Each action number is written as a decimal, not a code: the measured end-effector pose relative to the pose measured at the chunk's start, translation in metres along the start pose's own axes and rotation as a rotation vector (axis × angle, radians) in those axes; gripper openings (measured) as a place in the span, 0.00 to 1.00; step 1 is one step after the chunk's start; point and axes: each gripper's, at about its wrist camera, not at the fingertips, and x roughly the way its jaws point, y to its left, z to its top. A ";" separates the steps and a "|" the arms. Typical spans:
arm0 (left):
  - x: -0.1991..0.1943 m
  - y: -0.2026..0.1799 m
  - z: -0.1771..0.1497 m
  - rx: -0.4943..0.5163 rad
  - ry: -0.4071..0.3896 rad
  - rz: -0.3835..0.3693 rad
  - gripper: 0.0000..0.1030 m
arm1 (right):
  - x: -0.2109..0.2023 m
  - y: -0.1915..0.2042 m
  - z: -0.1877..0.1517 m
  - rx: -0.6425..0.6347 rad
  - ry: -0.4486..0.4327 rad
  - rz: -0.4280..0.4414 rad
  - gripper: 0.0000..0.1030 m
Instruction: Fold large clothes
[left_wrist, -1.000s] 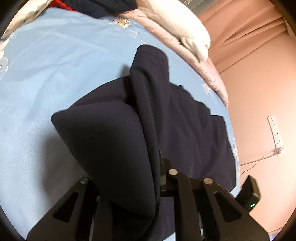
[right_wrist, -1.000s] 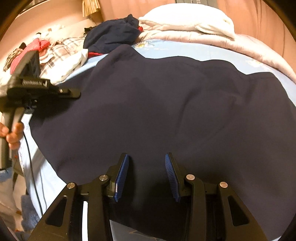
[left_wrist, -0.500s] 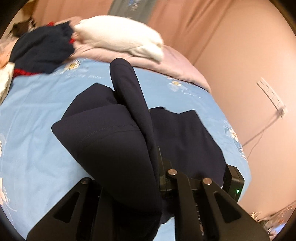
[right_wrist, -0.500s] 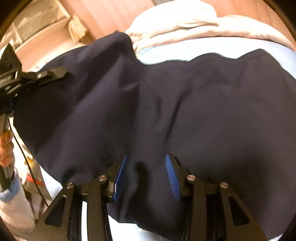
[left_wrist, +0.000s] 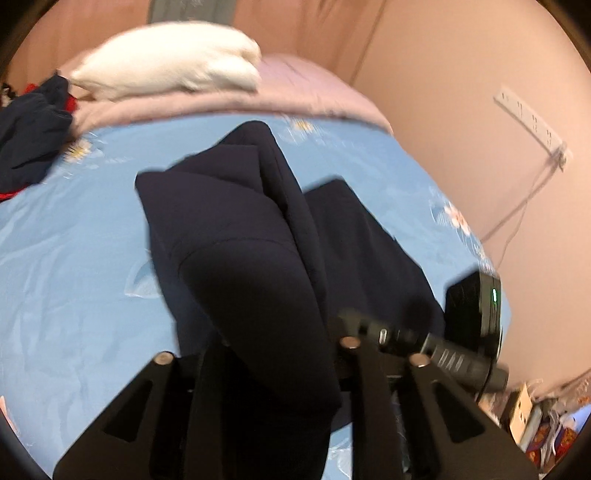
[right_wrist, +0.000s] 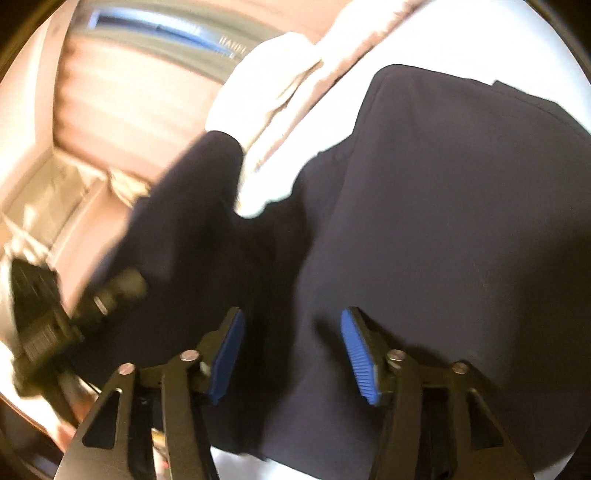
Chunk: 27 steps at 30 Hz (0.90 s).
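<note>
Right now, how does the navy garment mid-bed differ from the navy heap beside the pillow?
The navy garment is plain, with one part raised in a fold; the navy heap is crumpled, with red showing. Both are dark cloth on the blue sheet.

We see the garment (left_wrist: 258, 258) lying on the bed sheet (left_wrist: 74, 277), one part of it lifted and draped over our left gripper (left_wrist: 273, 369), the rest spread flat to the right. Behind it, at the head of the bed, a pillow (left_wrist: 166, 70) rests on a folded quilt (left_wrist: 295, 96). A heap of clothes (left_wrist: 29, 136) sits on the sheet at far left, beside the pillow. Right of the bed stands the wall, bearing a power strip (left_wrist: 532, 125). Our right gripper (right_wrist: 291, 354) hovers over the garment's near edge, fingers (right_wrist: 358, 354) parted above the cloth, with the left gripper's body at its left.
</note>
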 end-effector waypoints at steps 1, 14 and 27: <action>0.005 -0.003 -0.001 -0.005 0.014 -0.013 0.36 | 0.001 -0.006 0.005 0.047 0.004 0.051 0.65; -0.004 -0.025 -0.009 0.018 0.049 -0.359 0.84 | 0.015 -0.040 0.020 0.352 0.031 0.359 0.75; -0.017 0.042 -0.032 -0.092 -0.053 -0.009 0.79 | 0.019 -0.017 0.035 0.183 0.061 0.313 0.89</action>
